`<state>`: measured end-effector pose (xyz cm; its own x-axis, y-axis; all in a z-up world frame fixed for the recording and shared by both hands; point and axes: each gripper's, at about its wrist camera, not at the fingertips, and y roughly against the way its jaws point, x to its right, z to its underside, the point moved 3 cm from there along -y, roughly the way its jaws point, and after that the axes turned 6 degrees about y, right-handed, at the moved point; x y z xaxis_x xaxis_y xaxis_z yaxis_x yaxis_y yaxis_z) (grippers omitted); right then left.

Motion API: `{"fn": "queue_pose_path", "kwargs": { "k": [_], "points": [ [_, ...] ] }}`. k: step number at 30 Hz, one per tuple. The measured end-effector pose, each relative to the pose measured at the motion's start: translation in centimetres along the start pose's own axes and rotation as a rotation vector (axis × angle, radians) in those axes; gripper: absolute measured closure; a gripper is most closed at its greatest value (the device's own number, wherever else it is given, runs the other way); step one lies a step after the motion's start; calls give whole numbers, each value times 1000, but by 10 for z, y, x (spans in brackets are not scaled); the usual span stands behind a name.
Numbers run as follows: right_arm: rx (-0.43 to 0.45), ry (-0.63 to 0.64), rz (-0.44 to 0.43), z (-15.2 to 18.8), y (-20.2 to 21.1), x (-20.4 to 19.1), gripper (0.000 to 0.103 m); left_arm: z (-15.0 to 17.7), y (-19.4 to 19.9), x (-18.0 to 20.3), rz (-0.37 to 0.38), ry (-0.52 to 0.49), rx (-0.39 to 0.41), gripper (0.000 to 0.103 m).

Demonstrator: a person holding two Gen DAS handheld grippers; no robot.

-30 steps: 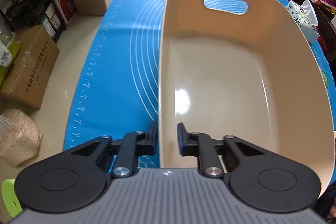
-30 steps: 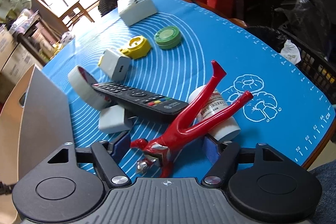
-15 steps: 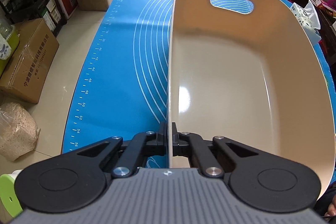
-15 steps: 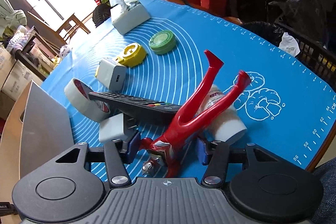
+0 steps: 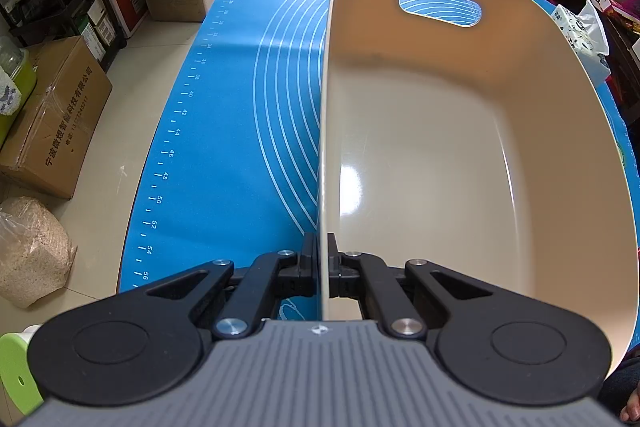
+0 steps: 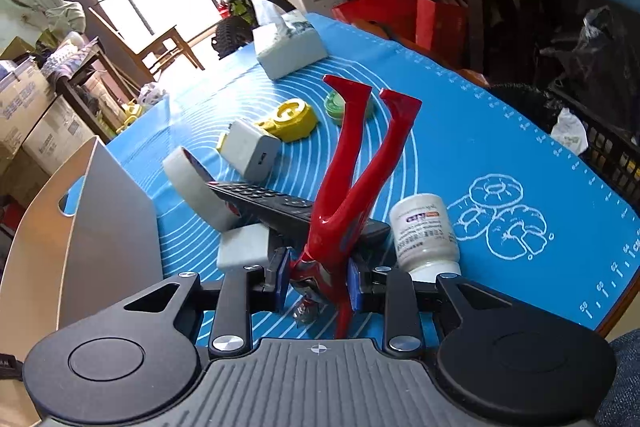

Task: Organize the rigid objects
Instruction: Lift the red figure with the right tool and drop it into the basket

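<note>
My left gripper is shut on the near left rim of the beige bin, which is empty and sits on the blue mat. My right gripper is shut on the torso of a red toy figure and holds it lifted, legs pointing up and away. The bin's grey outer wall shows at the left of the right wrist view. On the mat lie a black remote, a white pill bottle, a tape roll, two white adapters, a yellow tape measure and a green tin.
A tissue box stands at the far end of the mat. Cardboard boxes and a sack sit on the floor left of the table. Shelves, a bicycle and a black basket crowd the right side.
My left gripper closed onto the bin's rim. My right gripper closed on the red figure and raised it off the mat, so its legs now point upward.
</note>
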<state>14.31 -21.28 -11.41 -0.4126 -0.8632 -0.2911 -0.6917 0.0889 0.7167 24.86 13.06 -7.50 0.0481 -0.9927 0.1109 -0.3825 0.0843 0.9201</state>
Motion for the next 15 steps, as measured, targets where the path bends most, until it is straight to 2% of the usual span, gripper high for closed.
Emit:
{"fn": "queue_pose_path", "kwargs": {
  "k": [8, 15],
  "points": [
    [62, 57, -13, -5, 16, -9, 65, 0, 0, 0, 0, 2, 0, 99],
    [136, 104, -66, -28, 38, -30, 65, 0, -1, 1, 0, 0, -3, 99]
  ]
}}
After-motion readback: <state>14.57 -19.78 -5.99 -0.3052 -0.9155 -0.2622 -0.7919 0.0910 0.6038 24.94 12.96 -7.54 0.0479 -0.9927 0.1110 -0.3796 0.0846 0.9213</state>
